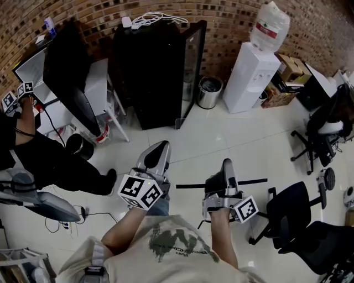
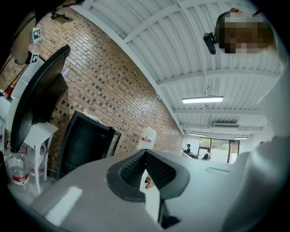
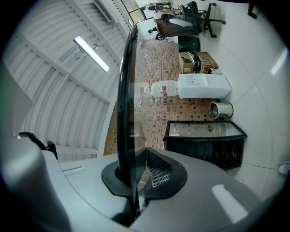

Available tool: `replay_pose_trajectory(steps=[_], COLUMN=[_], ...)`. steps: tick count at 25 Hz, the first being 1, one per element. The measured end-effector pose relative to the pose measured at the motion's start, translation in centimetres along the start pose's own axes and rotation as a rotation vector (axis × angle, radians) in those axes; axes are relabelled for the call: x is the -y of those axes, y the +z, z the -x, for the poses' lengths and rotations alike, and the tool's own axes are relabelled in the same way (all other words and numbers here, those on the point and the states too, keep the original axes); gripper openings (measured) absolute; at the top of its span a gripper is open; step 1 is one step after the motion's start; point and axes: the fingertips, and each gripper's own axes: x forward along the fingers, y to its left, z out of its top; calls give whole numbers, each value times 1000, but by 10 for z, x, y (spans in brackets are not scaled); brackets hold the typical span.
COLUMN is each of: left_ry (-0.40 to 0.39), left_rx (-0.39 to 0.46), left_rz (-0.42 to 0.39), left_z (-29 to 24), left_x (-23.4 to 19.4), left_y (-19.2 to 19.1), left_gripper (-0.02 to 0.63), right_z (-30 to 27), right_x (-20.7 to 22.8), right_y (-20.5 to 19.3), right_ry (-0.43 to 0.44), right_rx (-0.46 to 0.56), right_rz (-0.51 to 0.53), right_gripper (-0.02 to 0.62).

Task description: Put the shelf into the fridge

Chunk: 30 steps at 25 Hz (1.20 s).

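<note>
Person: seen from above in the head view, a forearm behind each gripper, both held low over the pale floor point(image 1: 221, 138).
Left gripper point(image 1: 159, 148): its fingers are clenched together at the tips point(image 2: 145, 167) with nothing between them. It points toward the fridge.
Right gripper point(image 1: 227, 164): its fingers are clamped on the shelf point(image 3: 145, 170). The glass pane runs down between the two pads.
Shelf point(image 1: 254, 181): a clear glass pane with a dark rim. From the head view it is edge-on, a thin dark line sticking out on both sides of the right gripper, above the floor and well apart from the fridge. In the right gripper view its rim point(image 3: 123, 90) rises as a dark band straight up from the fingers.
Fridge point(image 1: 155, 72): a low black cabinet against the brick wall point(image 1: 232, 16), ahead of both grippers, interior dark. White cables point(image 1: 149, 19) lie on its top.
Fridge door point(image 1: 193, 61): glass-fronted and swung open on the fridge's right side.
Bin point(image 1: 209, 91): a steel cylinder on the floor, between the open door and the water dispenser.
Water dispenser point(image 1: 251, 77): white, a bottle on top, standing by the wall.
Office chairs point(image 1: 293, 210): black, off to the right.
</note>
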Motion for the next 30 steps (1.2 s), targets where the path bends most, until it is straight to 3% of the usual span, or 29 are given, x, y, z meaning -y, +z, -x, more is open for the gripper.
replay_pose_trajectory(steps=[15,30], left_ry=[31,119], left_rx=[6,37], left_rz=[18,41], left_z=[-83,-120], left_x=[-98,-200], left_y=[26,58], left_gripper=[-3,-3], right_z=[-125,-240], right_x=[36,68], right_y=[-22,-72], right_ry=[-16,-46], right_rx=[-49,-127], right_rz=[2,8], right_gripper=[15,15])
